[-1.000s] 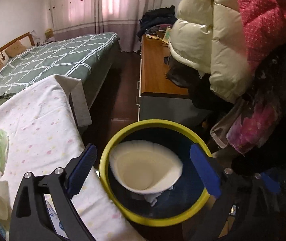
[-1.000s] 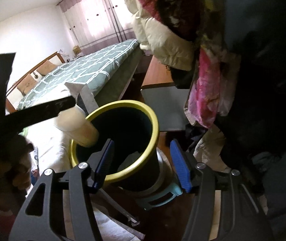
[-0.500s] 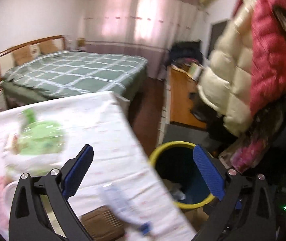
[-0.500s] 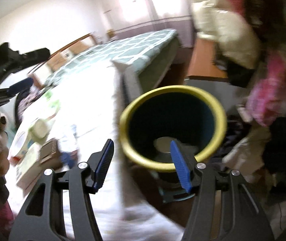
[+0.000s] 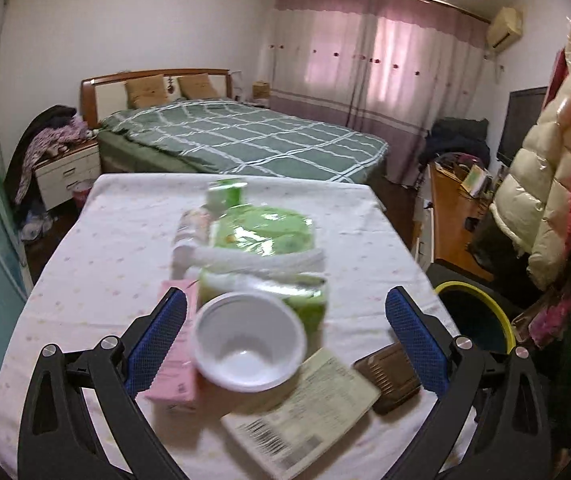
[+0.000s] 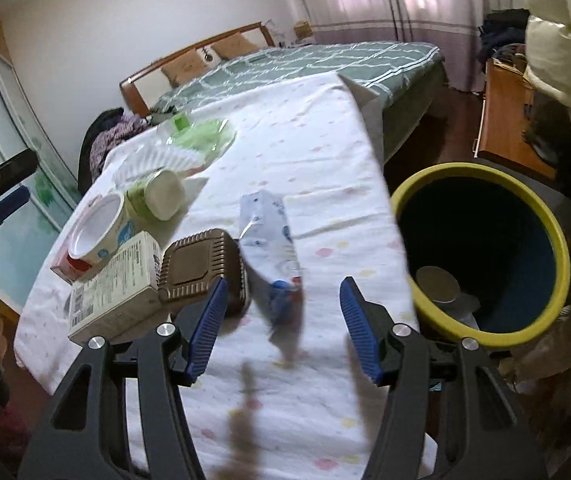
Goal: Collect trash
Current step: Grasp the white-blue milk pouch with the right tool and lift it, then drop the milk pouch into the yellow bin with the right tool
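Trash lies on a table under a white dotted cloth (image 5: pixel 105 272). My left gripper (image 5: pixel 285 336) hangs wide open over a white paper cup (image 5: pixel 249 350), which stands between its fingers without touching them. Beside the cup are a pink box (image 5: pixel 173 364), green packets (image 5: pixel 261 236) and a barcode carton (image 5: pixel 301 412). My right gripper (image 6: pixel 284 320) is open above a flattened blue-and-white tube (image 6: pixel 269 240), next to a brown square box (image 6: pixel 201 272). The yellow-rimmed bin (image 6: pixel 481 172) stands right of the table with a cup (image 6: pixel 437 284) inside.
A second paper cup (image 6: pixel 157 196) lies on its side near the green packets (image 6: pixel 201 136). A green-quilted bed (image 5: pixel 245 136) is beyond the table, a wooden cabinet (image 5: pixel 453 216) and hanging puffy coats (image 5: pixel 557 168) to the right. The left gripper (image 6: pixel 1 196) shows at the right view's left edge.
Both grippers have swung left, away from the bin and over the table. The white cup seen over and in the bin stays there. The left jaws stand a little wider.
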{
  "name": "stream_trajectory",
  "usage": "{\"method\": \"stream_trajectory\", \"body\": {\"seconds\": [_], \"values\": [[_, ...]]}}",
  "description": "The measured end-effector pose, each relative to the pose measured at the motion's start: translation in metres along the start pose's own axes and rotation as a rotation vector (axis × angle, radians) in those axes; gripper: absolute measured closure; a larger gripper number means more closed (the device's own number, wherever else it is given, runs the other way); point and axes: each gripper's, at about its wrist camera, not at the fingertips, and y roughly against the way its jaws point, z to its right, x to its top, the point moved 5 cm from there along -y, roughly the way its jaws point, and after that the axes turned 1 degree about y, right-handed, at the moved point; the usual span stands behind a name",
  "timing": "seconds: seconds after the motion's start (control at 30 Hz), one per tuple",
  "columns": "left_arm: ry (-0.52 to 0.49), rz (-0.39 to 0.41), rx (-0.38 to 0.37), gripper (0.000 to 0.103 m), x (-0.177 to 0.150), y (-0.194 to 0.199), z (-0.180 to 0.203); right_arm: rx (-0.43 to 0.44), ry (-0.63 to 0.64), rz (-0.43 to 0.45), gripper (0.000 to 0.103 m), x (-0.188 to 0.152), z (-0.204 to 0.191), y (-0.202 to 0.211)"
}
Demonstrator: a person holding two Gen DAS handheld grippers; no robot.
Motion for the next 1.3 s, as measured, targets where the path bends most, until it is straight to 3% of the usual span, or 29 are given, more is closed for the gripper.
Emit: {"method": "stream_trajectory", "body": {"seconds": [0.53,0.63,1.0,1.3], "values": [[0.054,-0.027,-0.023,0.005,-0.018,-0.012,-0.041,-0.074,0.018,-0.058,0.055,0.02,-0.009,-0.046],[0.068,-0.034,-0.022,0.005,-0.02,-0.015,-0.05,-0.079,0.038,-0.066,0.063,0.023,-0.017,-0.053],[0.088,-0.06,-0.037,0.005,-0.027,-0.028,-0.062,-0.092,0.021,-0.039,0.064,0.032,-0.018,-0.053],[0.048,-0.083,-0.088,0.005,-0.033,-0.034,-0.046,-0.193,-0.071,0.037,0.064,0.049,0.029,-0.03]]}}
